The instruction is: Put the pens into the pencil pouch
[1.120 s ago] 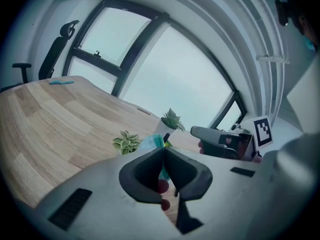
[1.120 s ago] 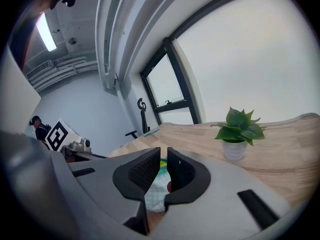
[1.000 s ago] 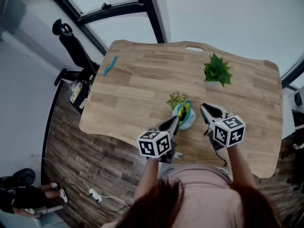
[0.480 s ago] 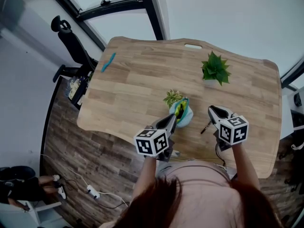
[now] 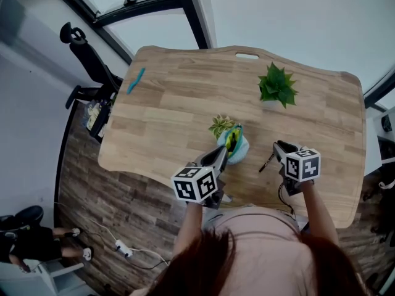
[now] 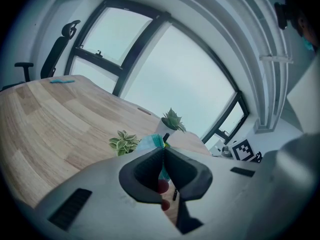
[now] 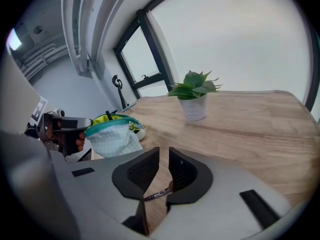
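Note:
A pale blue mesh pouch [image 5: 234, 145] with a teal zip and yellow lining stands open on the wooden table [image 5: 179, 103], with pens sticking out. My left gripper [image 5: 220, 155] is shut on the pouch's near rim [image 6: 152, 143], and teal fabric is pinched between its jaws [image 6: 164, 151]. A dark pen [image 5: 266, 163] lies on the table right of the pouch. My right gripper [image 5: 278, 147] hangs low just over it. Its jaws [image 7: 164, 156] are opening, a narrow gap apart, and the pen [image 7: 157, 194] shows through the gap, untouched. A teal pen [image 5: 136, 80] lies at the far left.
A small variegated plant [image 5: 220, 126] stands right behind the pouch. A larger green plant in a white pot [image 5: 276, 86] sits further back on the right [image 7: 192, 96]. An office chair [image 5: 86, 54] stands off the table's left corner.
My right gripper has dropped down and to the right, from beside the pouch's mouth to just above the dark pen. The left gripper and the pouch have stayed put.

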`<state>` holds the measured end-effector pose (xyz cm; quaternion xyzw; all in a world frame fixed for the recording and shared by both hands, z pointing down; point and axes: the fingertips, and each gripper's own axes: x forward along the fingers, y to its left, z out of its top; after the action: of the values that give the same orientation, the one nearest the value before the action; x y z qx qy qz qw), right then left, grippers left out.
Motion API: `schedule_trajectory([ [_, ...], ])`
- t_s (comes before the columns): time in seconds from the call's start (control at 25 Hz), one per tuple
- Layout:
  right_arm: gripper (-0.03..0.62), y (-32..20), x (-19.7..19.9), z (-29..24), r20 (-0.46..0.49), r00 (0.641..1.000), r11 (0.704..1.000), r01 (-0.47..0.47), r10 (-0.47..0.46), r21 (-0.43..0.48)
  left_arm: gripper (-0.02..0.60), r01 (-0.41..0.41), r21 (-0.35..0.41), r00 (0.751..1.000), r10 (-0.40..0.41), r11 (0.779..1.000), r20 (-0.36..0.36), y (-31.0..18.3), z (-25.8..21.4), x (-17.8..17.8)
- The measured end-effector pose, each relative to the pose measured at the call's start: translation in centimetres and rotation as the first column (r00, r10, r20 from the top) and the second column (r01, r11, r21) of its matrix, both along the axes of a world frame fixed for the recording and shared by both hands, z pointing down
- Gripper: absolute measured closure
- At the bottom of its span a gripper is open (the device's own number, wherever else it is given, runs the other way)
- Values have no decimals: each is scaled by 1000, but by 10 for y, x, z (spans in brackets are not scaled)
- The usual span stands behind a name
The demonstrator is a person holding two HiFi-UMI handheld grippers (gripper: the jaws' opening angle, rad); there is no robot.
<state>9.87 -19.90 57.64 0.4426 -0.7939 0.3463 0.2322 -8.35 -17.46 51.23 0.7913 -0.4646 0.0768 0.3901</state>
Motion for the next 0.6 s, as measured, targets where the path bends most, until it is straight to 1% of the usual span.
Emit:
schedule_trajectory([
  [0.24, 511, 7, 12, 29, -11, 998, 993, -59, 58, -103, 569, -3, -4, 1000, 3, 1000, -15, -5, 0, 4],
  [0.36, 492, 7, 15, 37, -23, 996, 987, -90, 88, -133, 569, -11, -5, 1000, 11, 1000, -19, -7, -1, 5],
  [0.48, 471, 9, 19, 49, -29, 992, 975, -122, 119, -185, 569, -15, -9, 1000, 15, 1000, -27, -8, -1, 5],
  [0.6, 453, 13, 21, 61, -22, 987, 956, -161, 160, -245, 569, -22, -13, 999, 22, 1000, -30, -10, -1, 6],
])
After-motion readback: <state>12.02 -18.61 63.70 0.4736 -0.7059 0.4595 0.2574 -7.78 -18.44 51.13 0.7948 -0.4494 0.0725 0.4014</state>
